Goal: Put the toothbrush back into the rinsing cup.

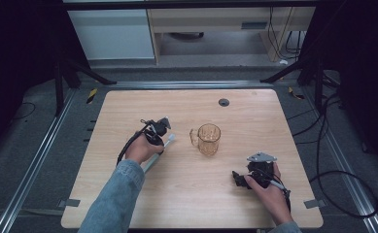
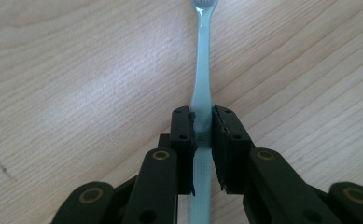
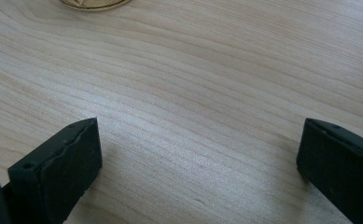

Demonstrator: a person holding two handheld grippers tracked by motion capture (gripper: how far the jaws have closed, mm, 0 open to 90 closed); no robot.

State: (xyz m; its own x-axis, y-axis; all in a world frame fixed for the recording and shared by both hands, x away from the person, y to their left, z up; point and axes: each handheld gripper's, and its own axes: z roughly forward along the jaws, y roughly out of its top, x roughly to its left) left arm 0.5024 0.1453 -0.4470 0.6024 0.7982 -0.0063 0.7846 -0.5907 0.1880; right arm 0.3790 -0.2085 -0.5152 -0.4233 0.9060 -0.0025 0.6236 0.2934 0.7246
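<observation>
While the left gripper (image 2: pixel 202 128) is clamped on the handle of a pale blue-green toothbrush (image 2: pixel 201 79), its jaws pressing the handle from both sides, the brush head points away over the wooden bench (image 1: pixel 128 111); in the high view that gripper (image 1: pixel 163 133) sits left of centre, the toothbrush (image 1: pixel 169 140) reaching toward an amber glass mug (image 1: pixel 208 139) that stands upright near the middle, handle turned toward it, the two apart. The right gripper (image 1: pixel 236 178) rests low near the front right of the bench, its jaws spread wide (image 3: pixel 198 154) over bare wood, holding nothing
</observation>
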